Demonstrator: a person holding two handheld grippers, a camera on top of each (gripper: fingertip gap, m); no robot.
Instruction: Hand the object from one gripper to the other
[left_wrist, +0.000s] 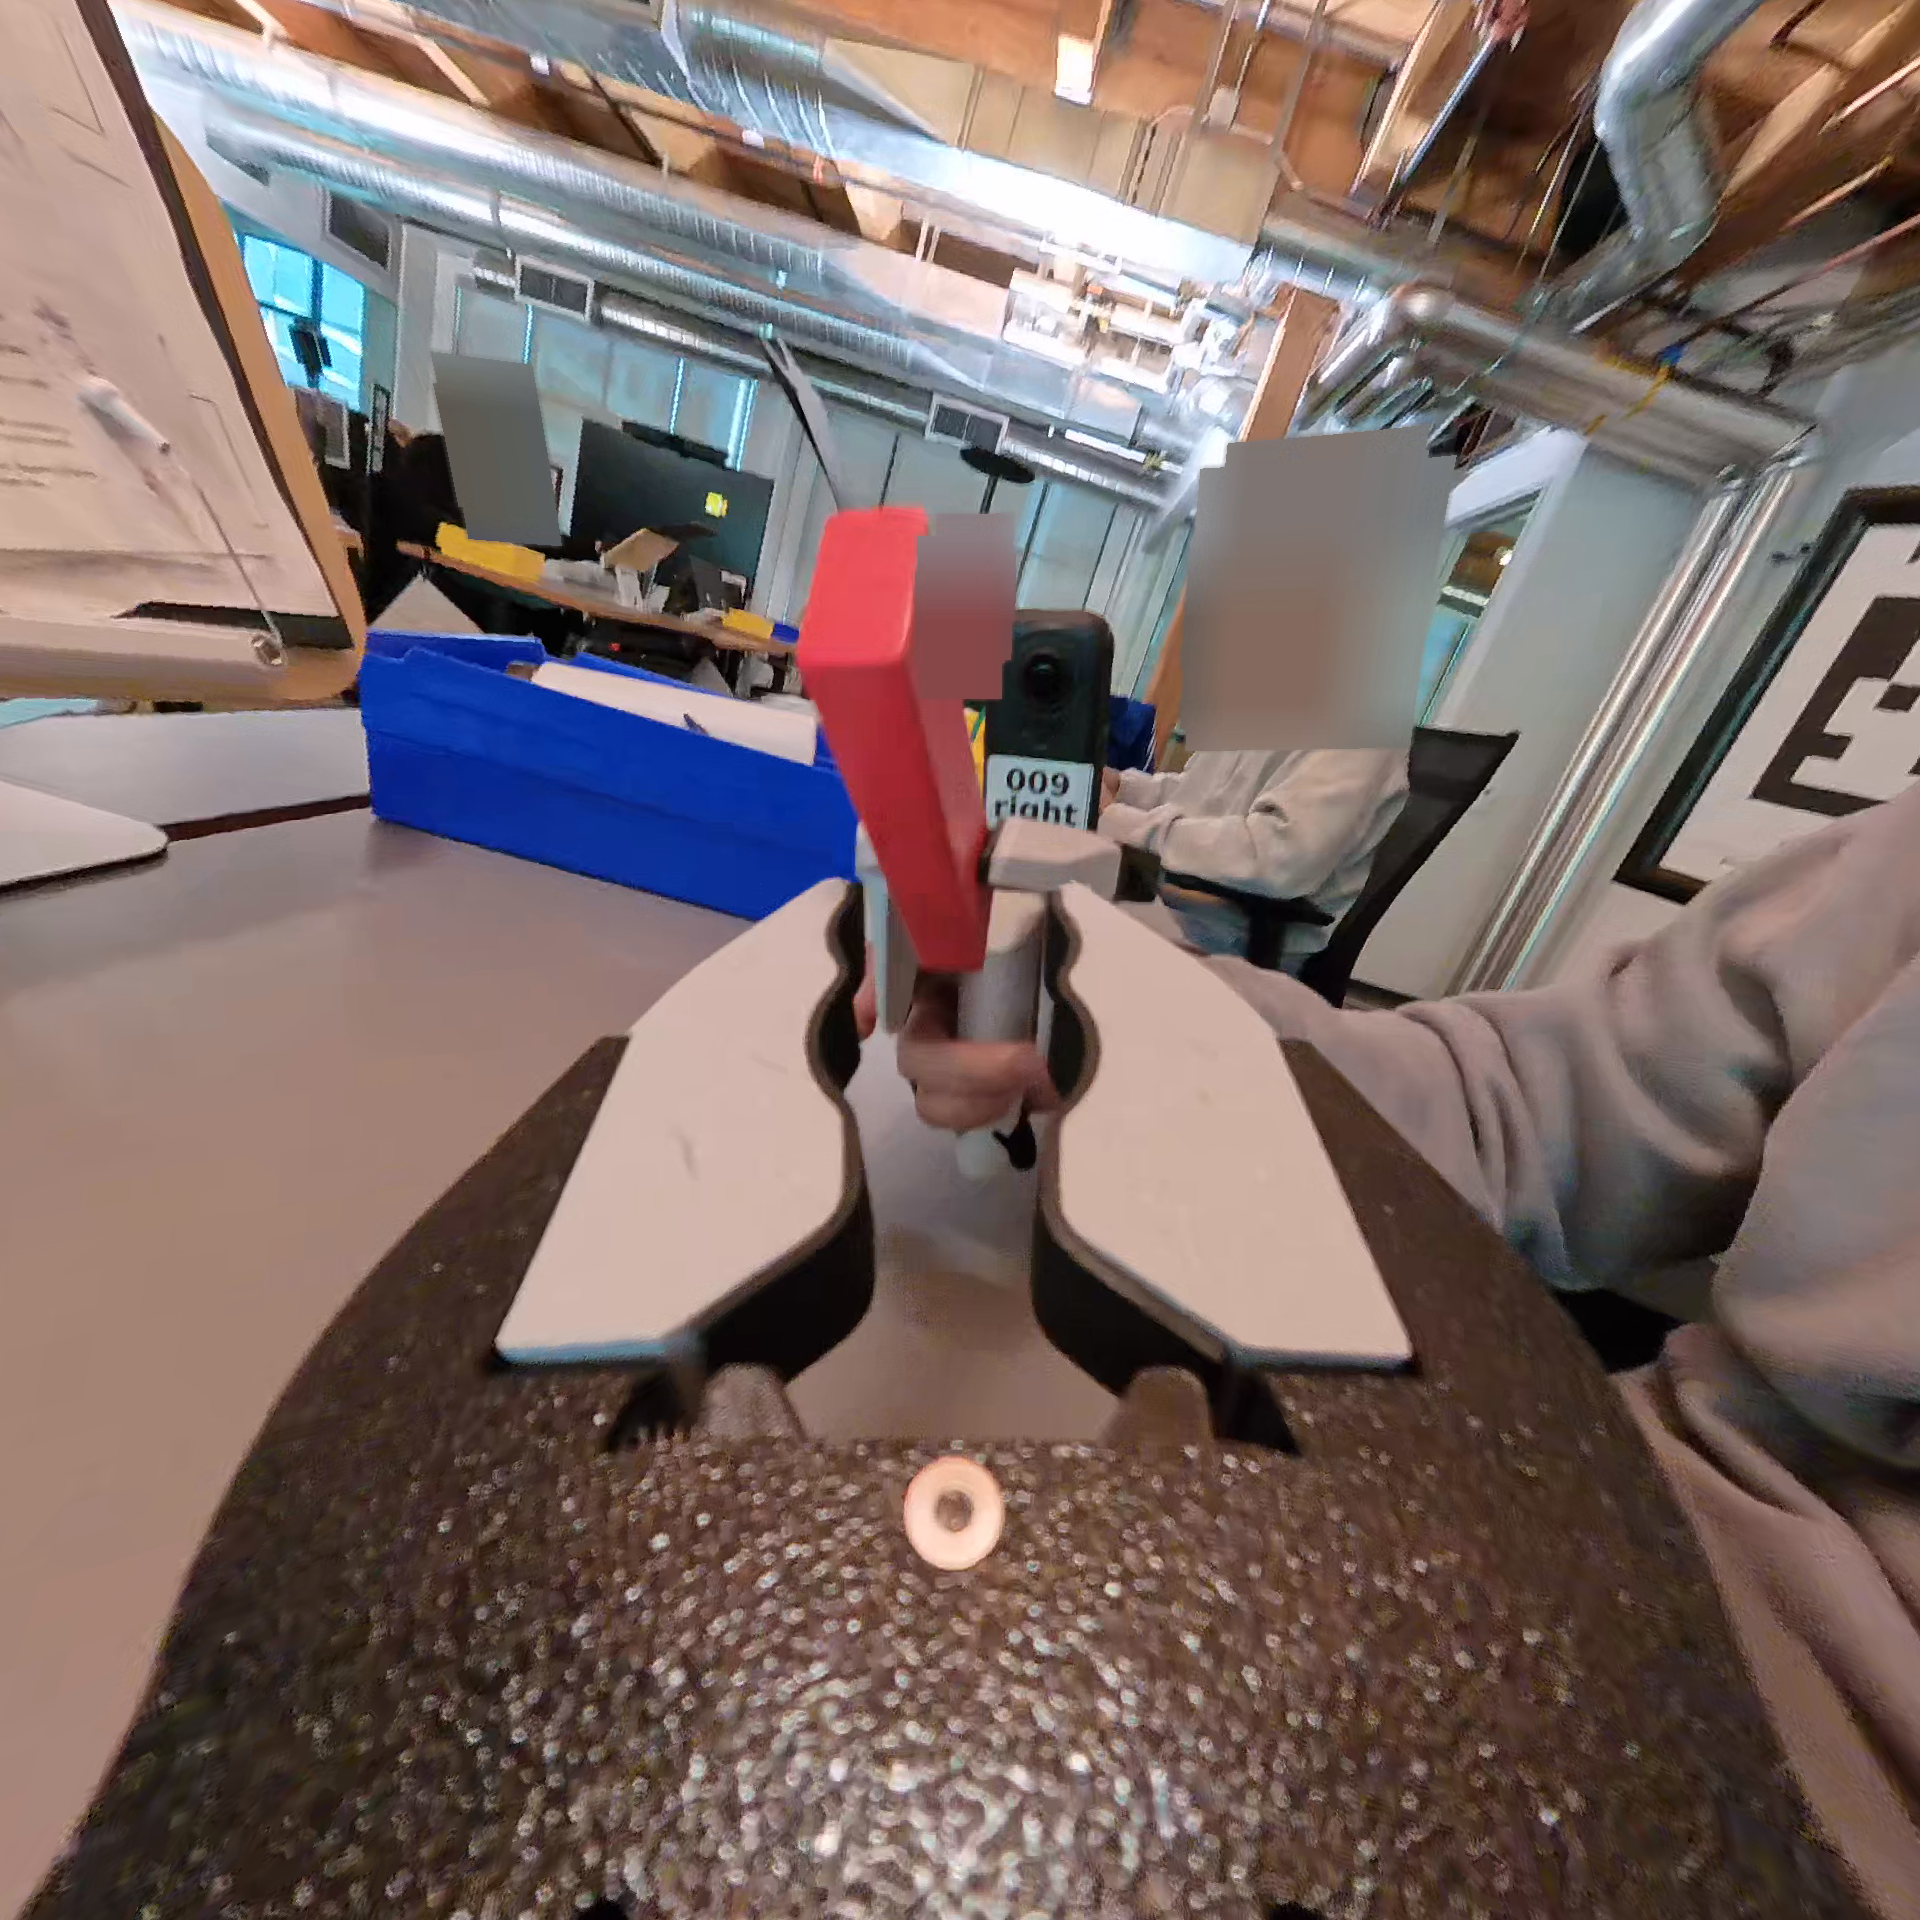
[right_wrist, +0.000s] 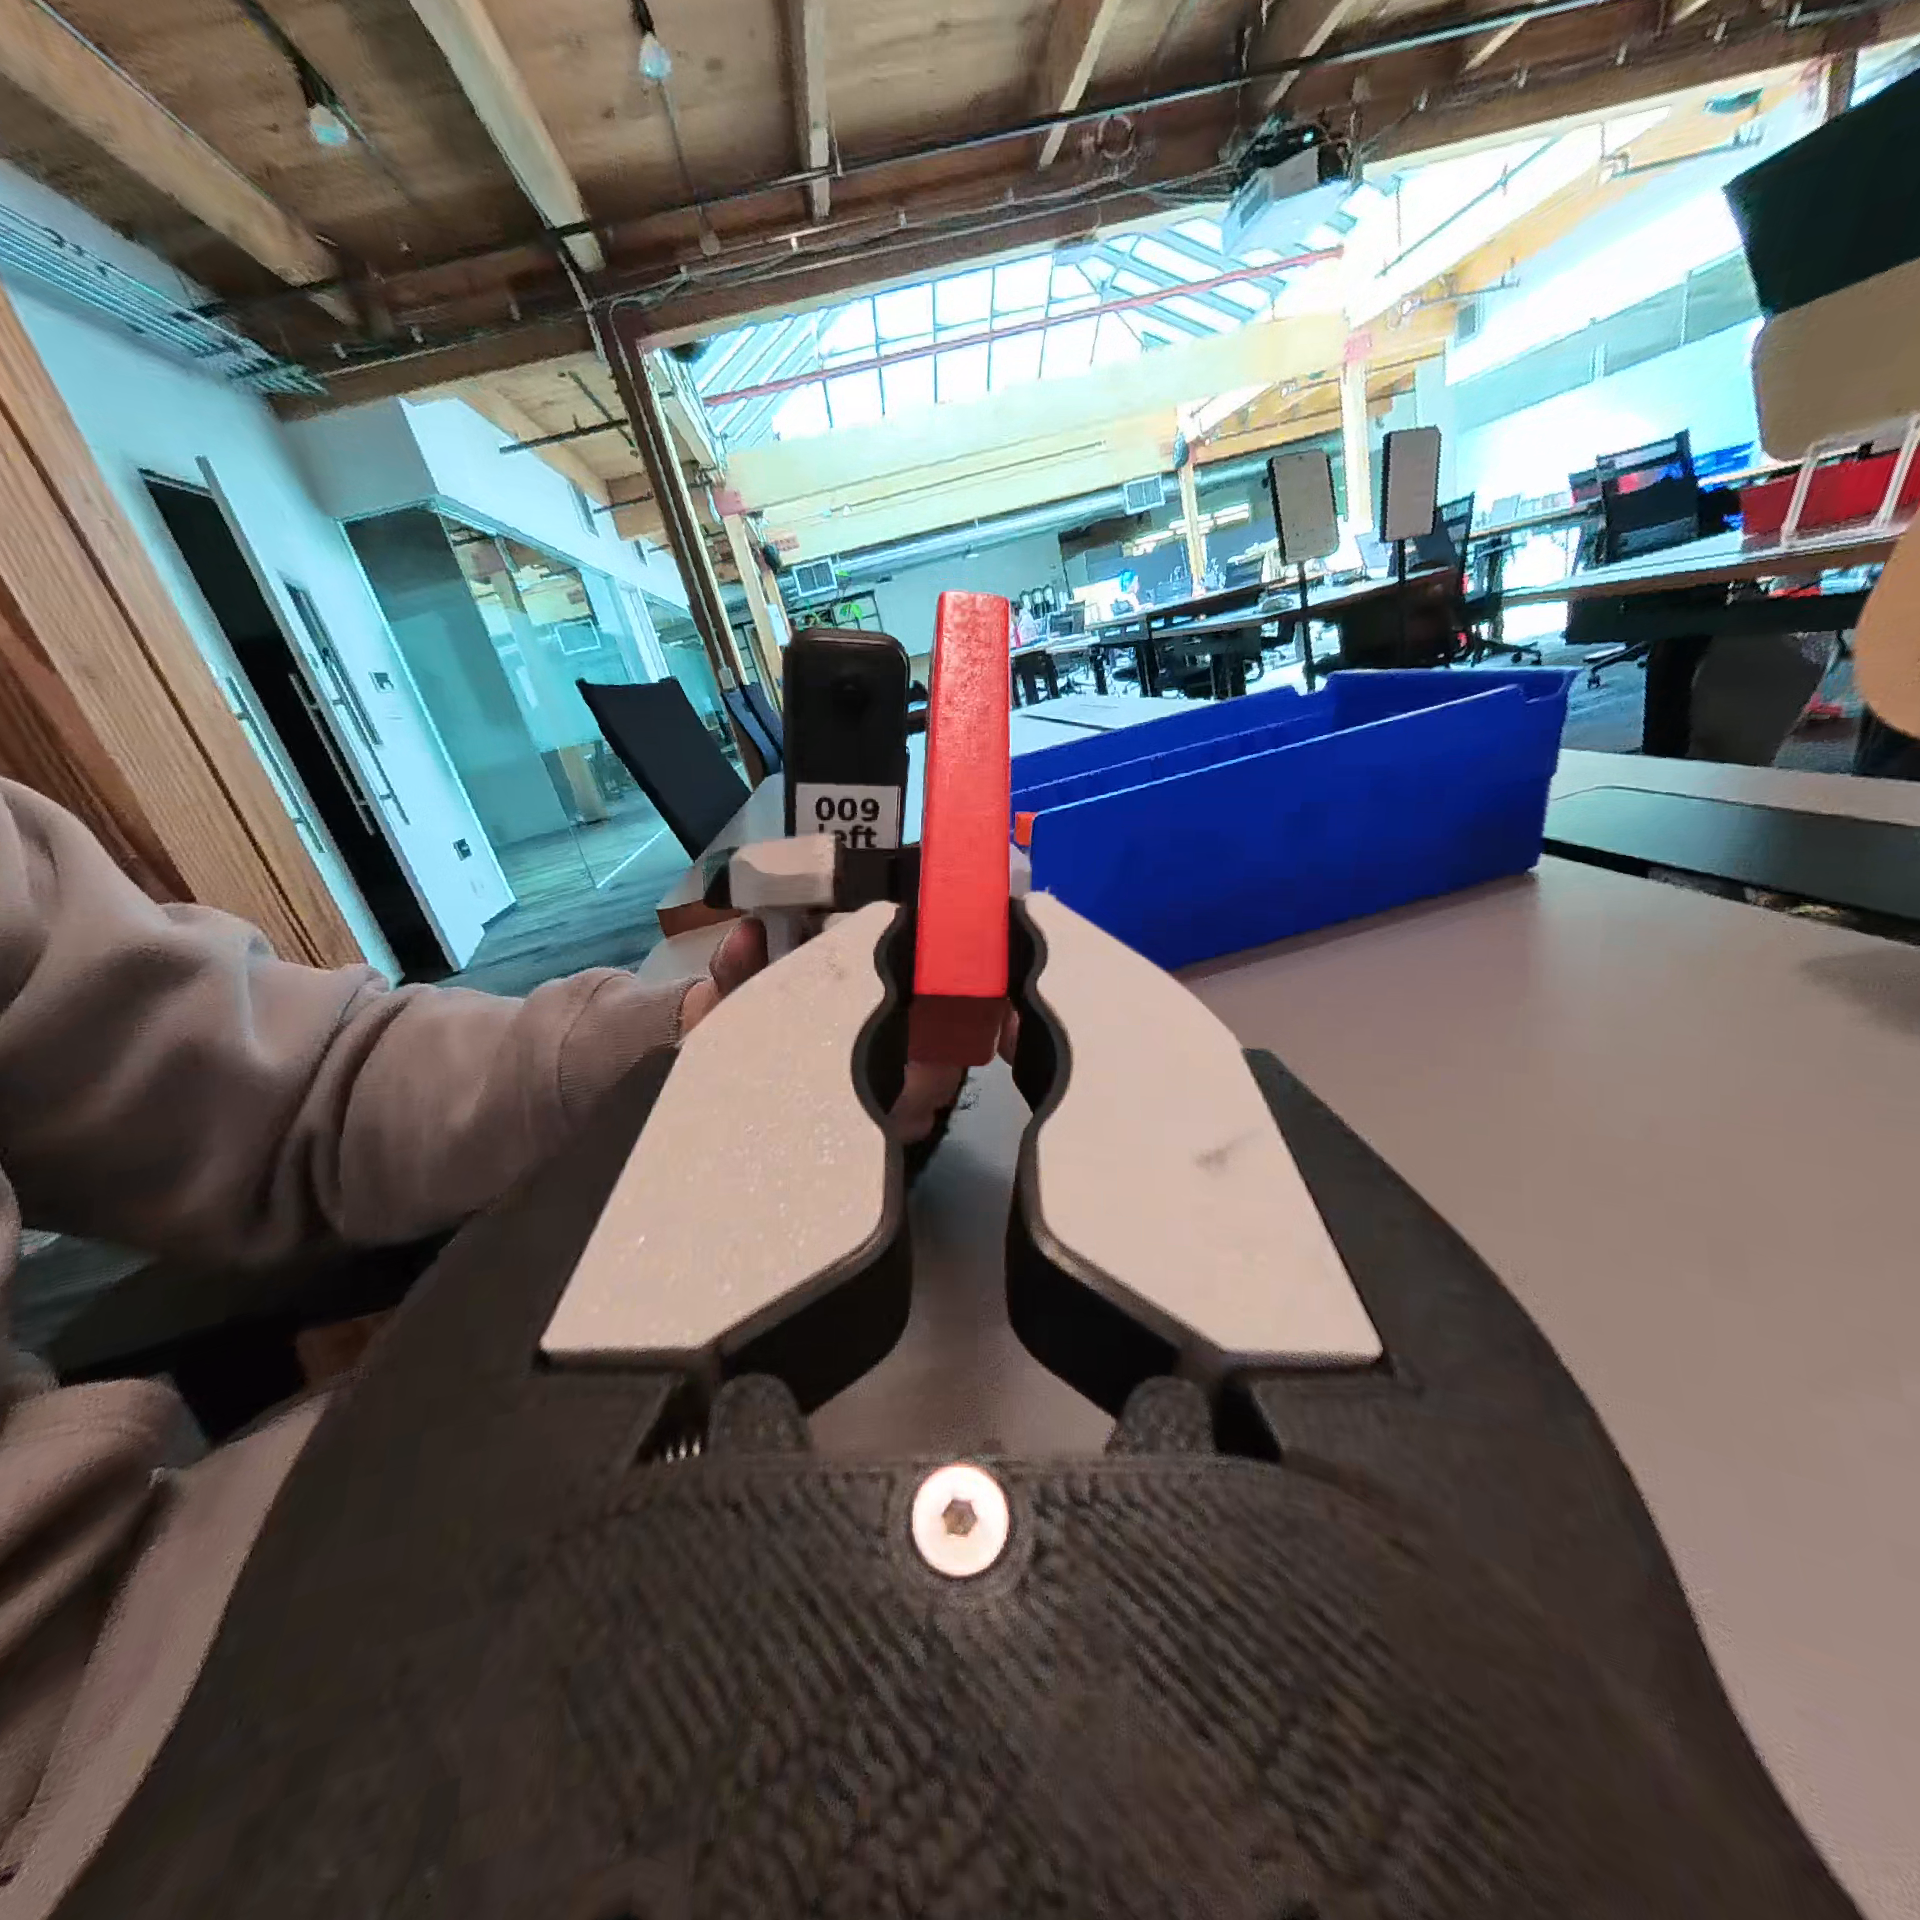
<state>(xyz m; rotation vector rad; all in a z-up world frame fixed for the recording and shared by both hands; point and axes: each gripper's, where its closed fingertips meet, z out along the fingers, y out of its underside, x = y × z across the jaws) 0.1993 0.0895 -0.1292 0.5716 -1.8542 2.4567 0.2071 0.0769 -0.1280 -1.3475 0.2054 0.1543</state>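
Red block (right_wrist: 961, 821) stands upright, pinched at its lower end by your right claw (right_wrist: 961, 961); left claw (left_wrist: 951, 935) brackets that end, contact unclear.

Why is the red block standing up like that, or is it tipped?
Nearly upright, leaning a bit. The right gripper pinches the red block at its bottom end, so its long side points up, off the table.

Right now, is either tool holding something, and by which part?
Yes. The right tool clamps the red block at its lower end. The left tool is open around that same end.
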